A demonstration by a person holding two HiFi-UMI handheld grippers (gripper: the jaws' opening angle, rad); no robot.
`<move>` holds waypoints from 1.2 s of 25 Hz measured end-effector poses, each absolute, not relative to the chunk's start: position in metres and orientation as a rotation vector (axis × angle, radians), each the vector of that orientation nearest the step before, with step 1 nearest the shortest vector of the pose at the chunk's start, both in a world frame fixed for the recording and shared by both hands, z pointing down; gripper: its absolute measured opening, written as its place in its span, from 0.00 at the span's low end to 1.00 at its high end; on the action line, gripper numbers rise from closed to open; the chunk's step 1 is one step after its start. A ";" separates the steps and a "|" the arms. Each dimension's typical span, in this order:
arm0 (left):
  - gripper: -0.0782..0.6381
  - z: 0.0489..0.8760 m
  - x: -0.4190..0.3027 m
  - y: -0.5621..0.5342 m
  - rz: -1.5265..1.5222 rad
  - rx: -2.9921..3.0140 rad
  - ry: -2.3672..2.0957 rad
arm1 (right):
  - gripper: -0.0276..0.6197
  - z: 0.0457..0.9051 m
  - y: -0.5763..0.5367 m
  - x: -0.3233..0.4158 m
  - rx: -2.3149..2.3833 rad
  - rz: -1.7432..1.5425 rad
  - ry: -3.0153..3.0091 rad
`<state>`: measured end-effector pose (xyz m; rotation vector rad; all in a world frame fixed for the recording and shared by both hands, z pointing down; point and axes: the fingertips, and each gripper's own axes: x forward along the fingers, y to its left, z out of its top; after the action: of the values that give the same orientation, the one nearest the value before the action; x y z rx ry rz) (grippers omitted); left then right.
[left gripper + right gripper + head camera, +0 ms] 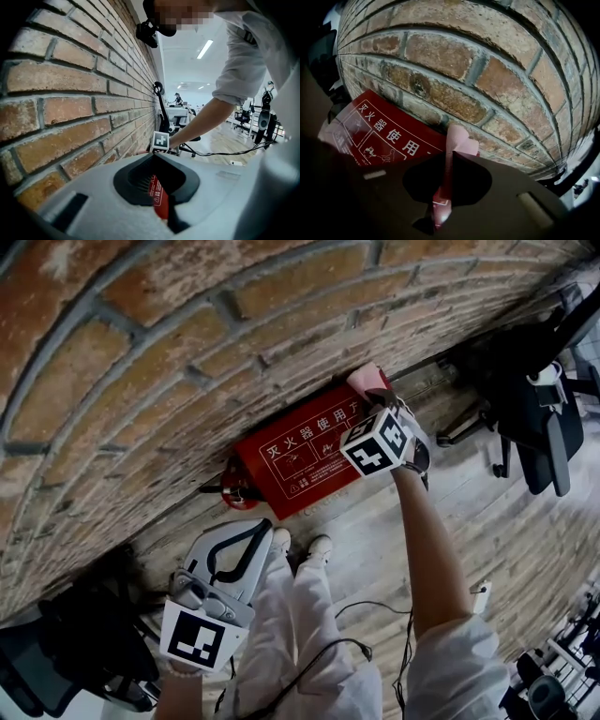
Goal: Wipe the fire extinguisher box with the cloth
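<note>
The red fire extinguisher box [300, 460] with white print stands on the floor against the brick wall [169, 343]. My right gripper [375, 404] is at the box's right top corner, shut on a pink cloth [364, 381]. In the right gripper view the cloth [459, 140] sticks out past the closed jaws and lies on the box [379, 131] where it meets the wall. My left gripper [265, 524] hangs lower, by the person's legs, with its jaws together and nothing in them. In the left gripper view a strip of the box [159, 197] shows through that gripper [154, 155].
A red valve part [234, 486] sticks out at the box's left end. Black office chairs [534, 418] stand at the right on the wooden floor. A dark chair [84, 643] is at the lower left. Cables [375, 615] trail by the person's white shoes [319, 547].
</note>
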<state>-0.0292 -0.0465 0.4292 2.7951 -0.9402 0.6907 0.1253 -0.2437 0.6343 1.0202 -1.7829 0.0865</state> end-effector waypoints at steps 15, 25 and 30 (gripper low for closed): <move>0.10 0.432 -0.050 -0.037 0.682 2.793 -0.954 | 0.08 0.641 -0.197 0.029 0.941 0.176 -1.949; 0.10 0.436 -0.064 -0.034 0.674 2.776 -0.970 | 0.08 0.647 -0.147 -0.038 0.856 0.187 -2.056; 0.10 0.438 -0.066 -0.031 0.671 2.780 -0.960 | 0.08 0.646 -0.128 -0.073 0.793 0.177 -2.103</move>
<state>-0.0655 -0.0312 0.4382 2.7798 -0.9604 0.6708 -0.0728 -0.1278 0.6458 0.7933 -2.1031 0.1766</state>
